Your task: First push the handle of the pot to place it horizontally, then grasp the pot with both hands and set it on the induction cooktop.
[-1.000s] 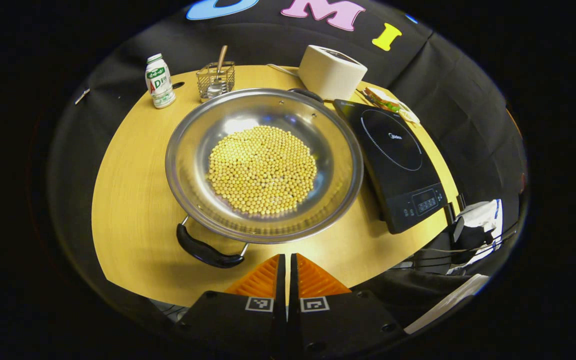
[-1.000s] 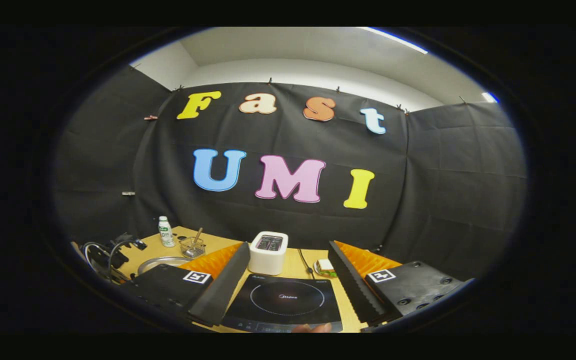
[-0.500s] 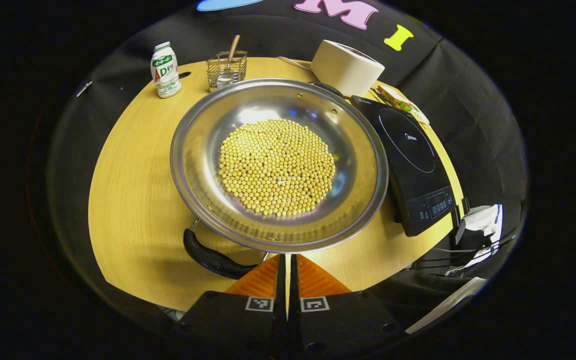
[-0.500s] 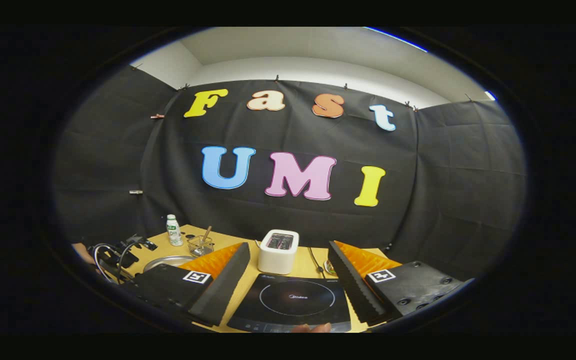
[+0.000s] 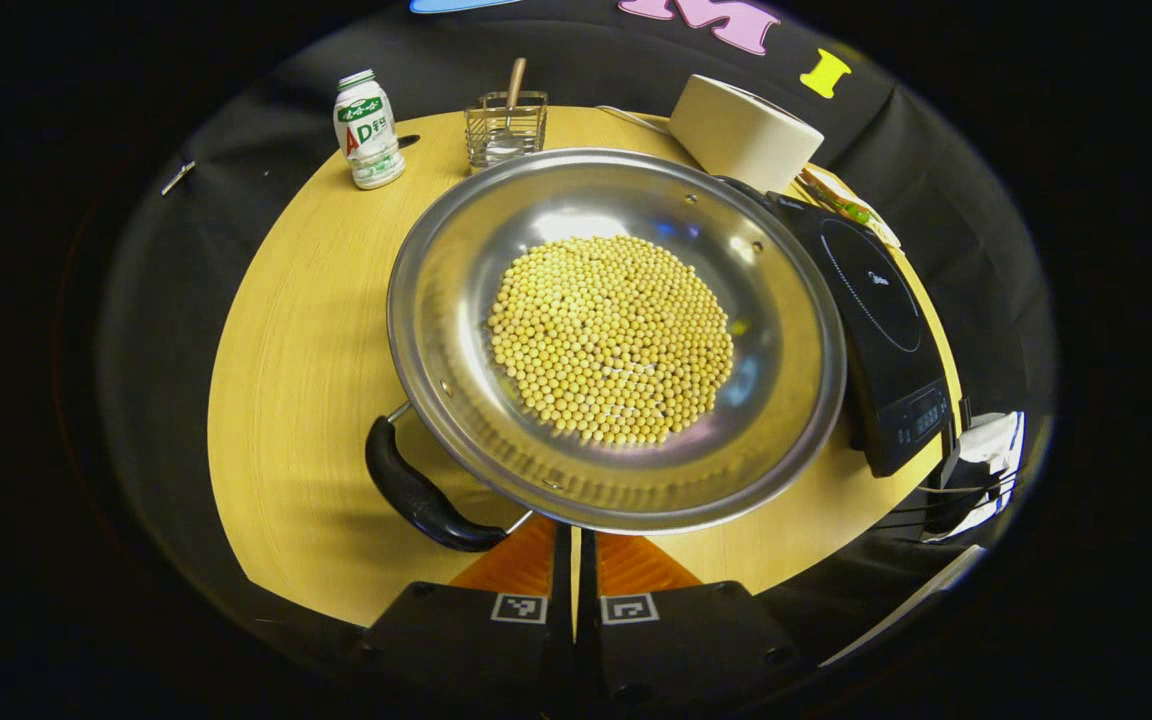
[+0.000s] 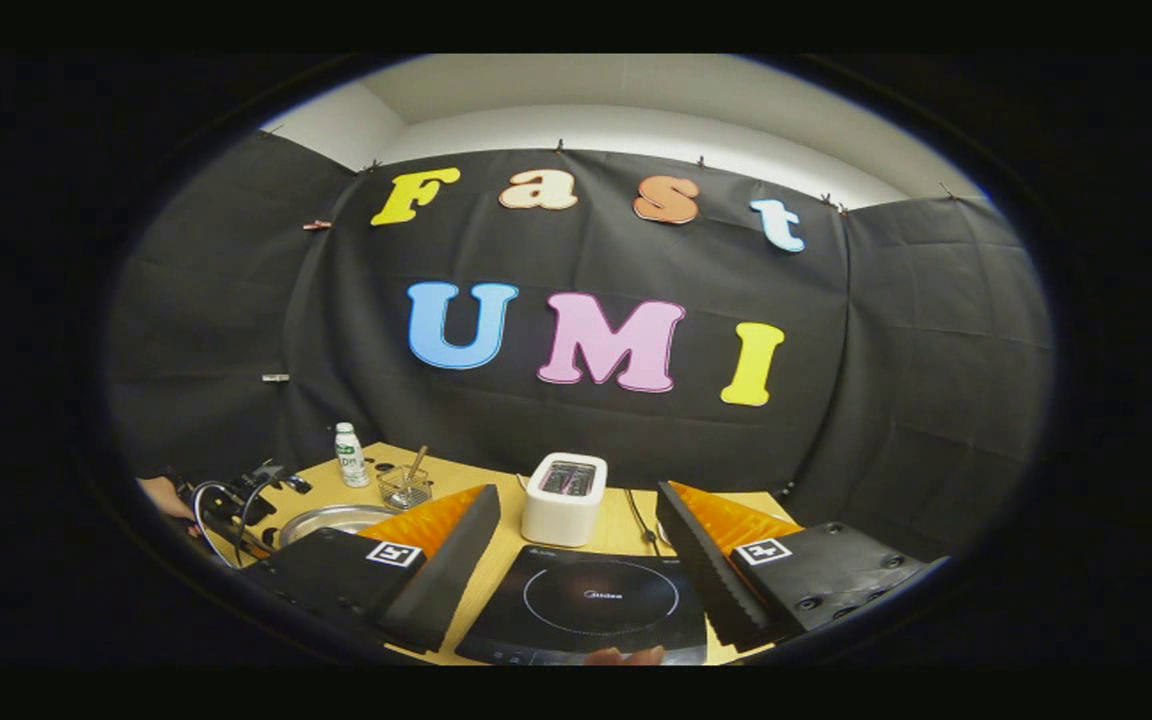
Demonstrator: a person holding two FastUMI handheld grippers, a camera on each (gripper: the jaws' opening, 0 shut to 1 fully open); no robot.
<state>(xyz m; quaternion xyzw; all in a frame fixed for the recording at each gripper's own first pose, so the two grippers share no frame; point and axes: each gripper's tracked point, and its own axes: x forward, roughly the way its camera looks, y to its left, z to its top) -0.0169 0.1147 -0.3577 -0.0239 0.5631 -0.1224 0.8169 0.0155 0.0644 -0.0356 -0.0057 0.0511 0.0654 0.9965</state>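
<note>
Pot (image 5: 786, 330) of soybeans (image 5: 611, 335) on table (image 5: 296, 380), just left of induction cooktop (image 5: 886, 300). Left gripper (image 5: 576, 545) closed, empty, at pot rim beside black handle (image 5: 421, 495). Right gripper (image 6: 576, 560) wide open, empty, above cooktop.

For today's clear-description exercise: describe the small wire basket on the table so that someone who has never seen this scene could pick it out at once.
Start at the big steel pot of yellow beans in the middle of the wooden table. Look past its far rim, towards the black cloth wall: the wire basket stands there, between the white drink bottle and the white toaster. It alone is see-through mesh, with a wooden-handled spoon sticking up from it.
</note>
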